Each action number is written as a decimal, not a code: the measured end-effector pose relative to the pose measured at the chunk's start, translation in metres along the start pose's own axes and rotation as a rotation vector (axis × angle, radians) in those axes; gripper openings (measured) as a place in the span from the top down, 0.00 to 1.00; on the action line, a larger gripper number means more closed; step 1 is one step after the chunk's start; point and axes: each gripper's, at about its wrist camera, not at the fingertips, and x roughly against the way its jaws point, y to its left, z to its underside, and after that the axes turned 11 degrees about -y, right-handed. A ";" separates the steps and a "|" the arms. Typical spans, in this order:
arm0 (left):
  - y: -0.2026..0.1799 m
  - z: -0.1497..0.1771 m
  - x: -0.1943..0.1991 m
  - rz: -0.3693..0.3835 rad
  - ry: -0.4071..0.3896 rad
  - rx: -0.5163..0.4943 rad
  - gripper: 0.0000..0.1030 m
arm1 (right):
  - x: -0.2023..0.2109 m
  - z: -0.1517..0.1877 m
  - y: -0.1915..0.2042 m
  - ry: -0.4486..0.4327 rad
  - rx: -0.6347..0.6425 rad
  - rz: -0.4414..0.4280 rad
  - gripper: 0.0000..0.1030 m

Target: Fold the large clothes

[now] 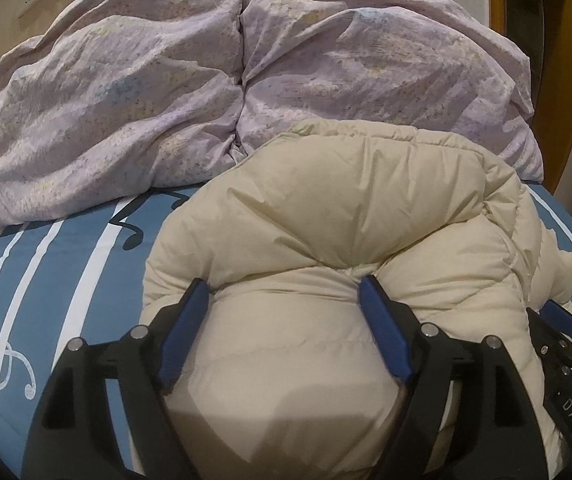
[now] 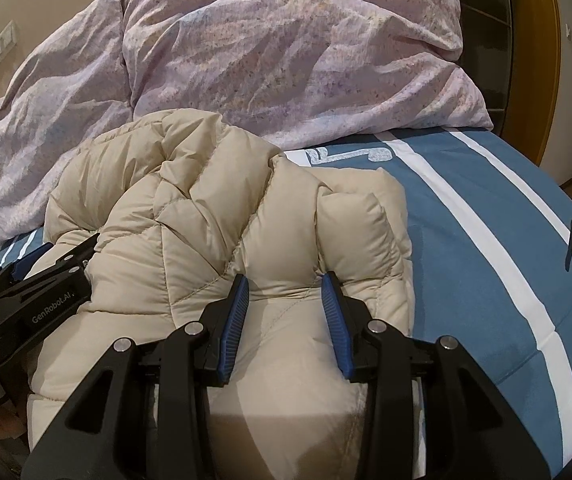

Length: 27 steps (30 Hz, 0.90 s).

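— What have the grippers got?
— The left gripper [image 1: 284, 294] stands wide, a bulge of the cream jacket [image 1: 338, 216] between its pads; whether they pinch it I cannot tell. The right gripper [image 2: 285, 286] is clamped on a fold.
— Where is the jacket?
— Bunched on the blue striped sheet [image 2: 486, 220], with the lilac duvet [image 1: 126, 92] behind.

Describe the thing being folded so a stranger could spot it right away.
Start at the bed with its blue sheet with white stripes. In front of the crumpled lilac duvet lies the cream quilted puffer jacket. Only it is puffy, stitched into panels and plain-coloured.
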 end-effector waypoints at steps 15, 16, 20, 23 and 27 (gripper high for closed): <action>0.001 0.000 -0.002 -0.007 0.001 -0.006 0.21 | -0.001 0.000 0.001 0.001 0.003 0.004 0.61; 0.001 0.000 -0.002 -0.008 0.001 -0.006 0.21 | -0.001 0.000 0.001 0.001 0.003 0.004 0.61; 0.001 0.000 -0.002 -0.007 0.001 -0.006 0.21 | -0.001 0.000 0.001 0.001 0.003 0.004 0.61; 0.001 0.000 -0.002 -0.007 0.001 -0.006 0.21 | -0.001 0.000 0.001 0.001 0.003 0.003 0.61; 0.000 0.000 -0.002 -0.007 0.001 -0.007 0.21 | -0.001 0.000 0.000 0.001 0.002 0.003 0.60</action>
